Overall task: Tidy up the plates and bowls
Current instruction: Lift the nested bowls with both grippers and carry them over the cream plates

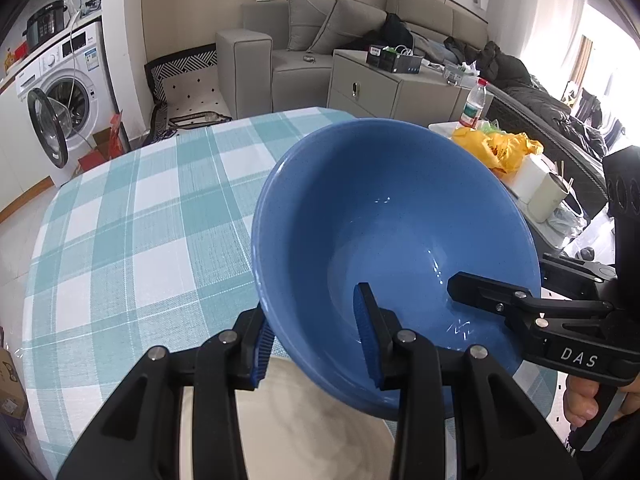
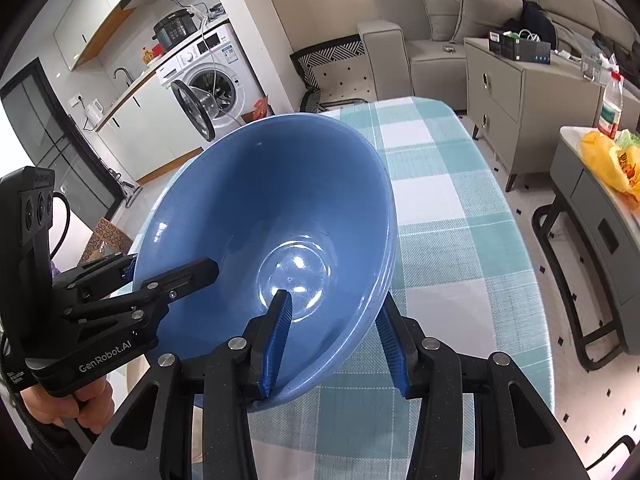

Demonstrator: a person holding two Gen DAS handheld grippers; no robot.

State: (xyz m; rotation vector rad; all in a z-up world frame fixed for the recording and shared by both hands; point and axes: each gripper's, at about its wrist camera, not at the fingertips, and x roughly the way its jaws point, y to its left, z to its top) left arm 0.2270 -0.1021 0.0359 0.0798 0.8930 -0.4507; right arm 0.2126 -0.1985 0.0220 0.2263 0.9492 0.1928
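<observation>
Both tools are clamping the blue bowl (image 1: 384, 216): left tool (image 1: 316, 344) and right tool (image 2: 332, 340) straddling opposite rim walls, sharing its weight above the counter (image 1: 132, 216).

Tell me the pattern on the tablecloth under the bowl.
The tablecloth is a teal-and-white plaid check, clearest in the left wrist view beside the blue bowl.
</observation>
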